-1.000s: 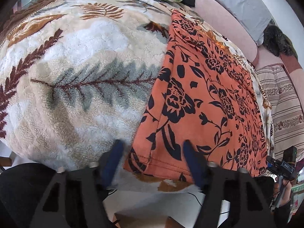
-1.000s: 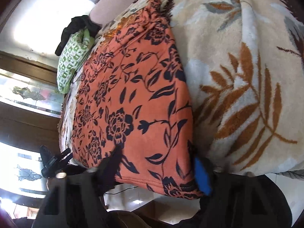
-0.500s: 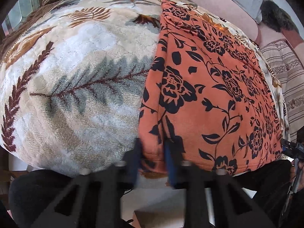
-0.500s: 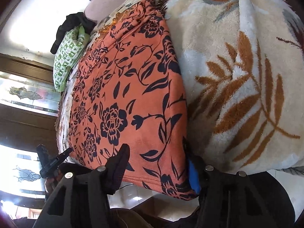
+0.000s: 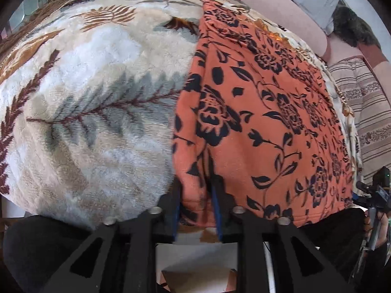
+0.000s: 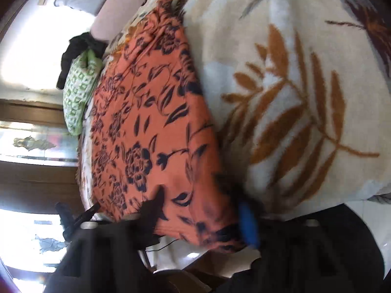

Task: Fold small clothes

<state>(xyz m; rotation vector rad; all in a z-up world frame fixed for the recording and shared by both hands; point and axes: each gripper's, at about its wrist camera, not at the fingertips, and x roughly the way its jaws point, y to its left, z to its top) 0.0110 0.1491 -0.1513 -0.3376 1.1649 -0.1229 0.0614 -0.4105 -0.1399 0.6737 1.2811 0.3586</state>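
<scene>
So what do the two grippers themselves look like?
The left gripper is matte black, with triangular cutouts in its finger arms, silver bolts and blue pads. The right gripper looks the same but blurred: black frame, one blue pad visible.

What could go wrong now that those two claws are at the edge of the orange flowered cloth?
1. The left gripper pinches only a small bunch of the orange garment at its hem, so it might slip out when lifted.
2. The right gripper looks open around the other corner; lifting now could raise one side only and skew the fold.
3. Its fingers could also snag the fluffy leaf-print blanket underneath.
</scene>
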